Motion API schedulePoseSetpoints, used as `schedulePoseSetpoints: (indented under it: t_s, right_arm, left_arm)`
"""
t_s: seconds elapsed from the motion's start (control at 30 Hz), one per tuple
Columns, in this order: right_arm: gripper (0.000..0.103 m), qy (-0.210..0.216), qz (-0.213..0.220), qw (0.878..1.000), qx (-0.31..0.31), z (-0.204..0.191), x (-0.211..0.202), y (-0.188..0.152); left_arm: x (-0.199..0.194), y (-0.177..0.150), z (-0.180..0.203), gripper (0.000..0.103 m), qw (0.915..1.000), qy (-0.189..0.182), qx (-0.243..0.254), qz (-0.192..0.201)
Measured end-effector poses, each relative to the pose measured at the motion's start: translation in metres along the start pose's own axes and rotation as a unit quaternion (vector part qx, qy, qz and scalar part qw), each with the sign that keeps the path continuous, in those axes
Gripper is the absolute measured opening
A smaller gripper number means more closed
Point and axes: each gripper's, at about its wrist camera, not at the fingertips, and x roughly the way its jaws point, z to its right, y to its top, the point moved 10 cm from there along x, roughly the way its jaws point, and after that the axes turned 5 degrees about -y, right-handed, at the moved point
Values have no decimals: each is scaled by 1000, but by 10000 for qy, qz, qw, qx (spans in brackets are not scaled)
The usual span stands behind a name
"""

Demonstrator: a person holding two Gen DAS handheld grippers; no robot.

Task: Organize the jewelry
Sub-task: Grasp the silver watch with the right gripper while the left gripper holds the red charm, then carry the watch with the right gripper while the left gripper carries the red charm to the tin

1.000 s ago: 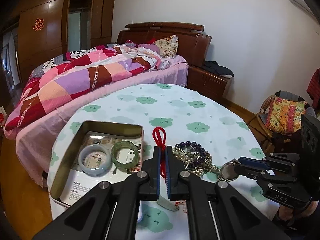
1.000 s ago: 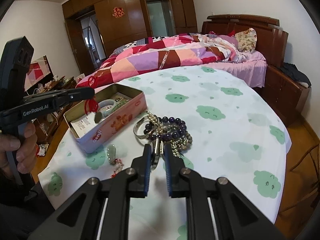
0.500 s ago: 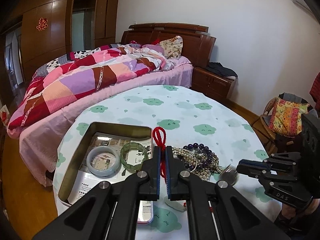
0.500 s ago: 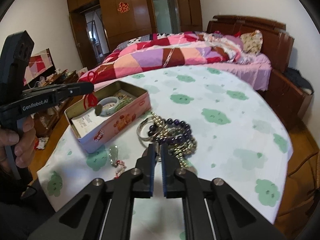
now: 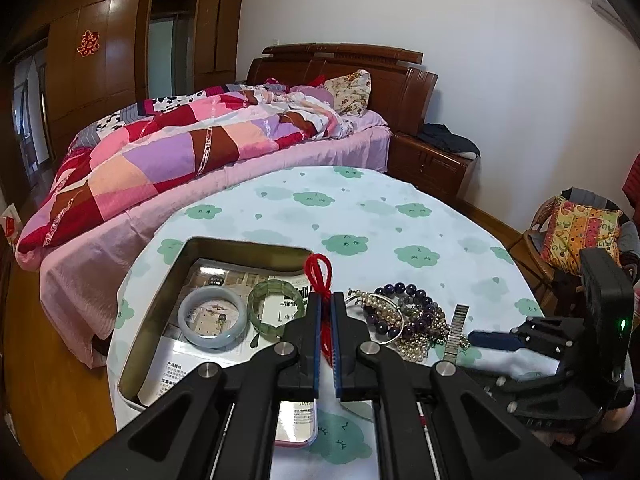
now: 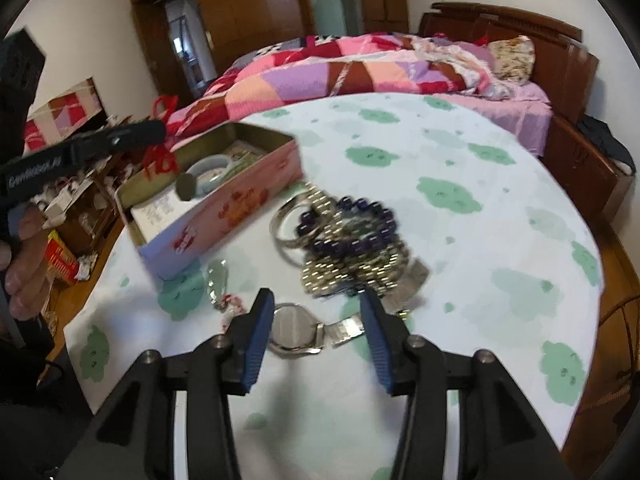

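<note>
Red cord (image 5: 321, 276) is pinched between the closed fingers of the left tool (image 5: 326, 312), its loop standing up above the fingertips. In the right wrist view the same cord (image 6: 162, 152) hangs from that tool (image 6: 158, 132) over the open tin (image 6: 256, 172), with a dark round pendant (image 6: 186, 188) dangling at its lower end, just above the tin's interior.

Tin (image 5: 160, 292) sits on the bench (image 5: 360, 216) at its left side. Inside it: a pale bluish bangle (image 5: 212, 317) and a green bangle (image 5: 276, 307), side by side and touching, lying on printed paper (image 5: 176, 360).

Right tool (image 6: 316, 312) is open, jaws wide apart, low over the bench. A silver wristwatch (image 6: 296, 330) lies on the cloth between its fingers; contact with either finger cannot be told. From the left wrist view this tool (image 5: 492, 340) appears to the right of the pile.

Pile of beaded bracelets (image 6: 352, 248) rests on the bench just beside the tin: purple beads, pearl-coloured strands and a silver bangle, tangled together. A small pale green pendant (image 6: 218, 276) with red threads lies near the tin's front corner.

Right wrist frame is motion-blurred; fine detail unreliable.
</note>
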Motion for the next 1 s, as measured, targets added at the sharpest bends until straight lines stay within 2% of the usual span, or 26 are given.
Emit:
schedulePoseSetpoints:
  t_s: [0.17, 0.27, 0.33, 0.4, 0.7, 1.0]
  right_arm:
    - [52, 170, -289, 9991, -267, -21, 17, -10]
    - [55, 27, -474, 9980, -418, -24, 30, -17]
    - [57, -62, -450, 9977, -495, -24, 32, -17]
    - [41, -186, -461, 9975, -501, -21, 33, -17]
    - [39, -112, -292, 9990, -321, -17, 21, -18]
    - [39, -78, 13, 9996, -262, -22, 5, 1]
  left_arm:
    - [3, -5, -1, 3, 10000, -7, -23, -48]
    - [3, -5, 0, 3, 10000, -20, -15, -52]
    - [3, -6, 0, 3, 10000, -19, -24, -56]
    - [3, -6, 0, 3, 10000, -15, -28, -61]
    - [3, -6, -1, 3, 10000, -14, -41, -47]
    - [1, -1, -3, 3, 10000, 16, 2, -17]
